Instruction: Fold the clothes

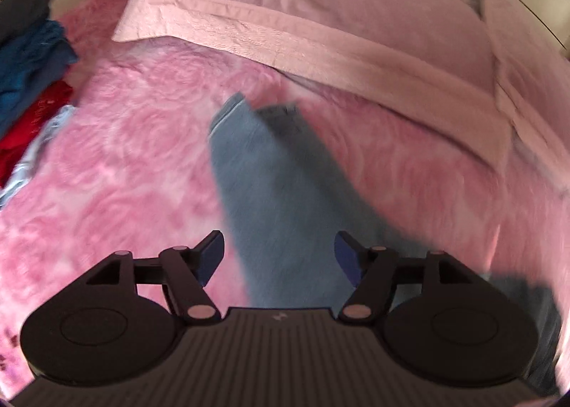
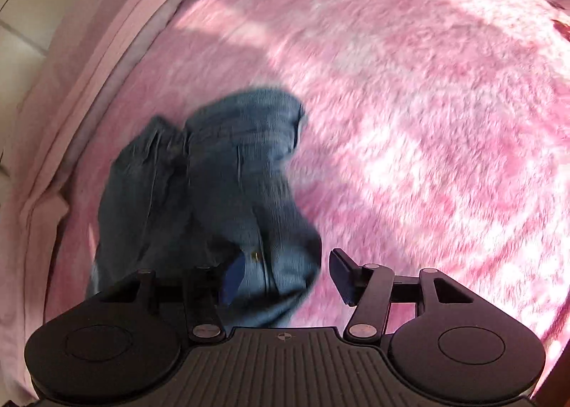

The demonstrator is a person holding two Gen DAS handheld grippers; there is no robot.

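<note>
Blue jeans are lying on a fluffy pink bedspread, with both grippers hovering over them, jaws spread.

The jeans are showing as a long, faded denim strip in the left wrist view, their two leg ends lying near a pale pink pillow; in the right wrist view they are looking bunched and creased, with darker folds. The left gripper is hanging above the denim with its fingers apart and nothing between them. The right gripper is sitting wide open too, its left pad over the cloth's near edge, though contact is unclear through the blur. A stack of folded clothes is resting at the bedspread's left edge, well apart from the jeans. Bare bedspread is stretching wide between them and to the right of the jeans.
</note>
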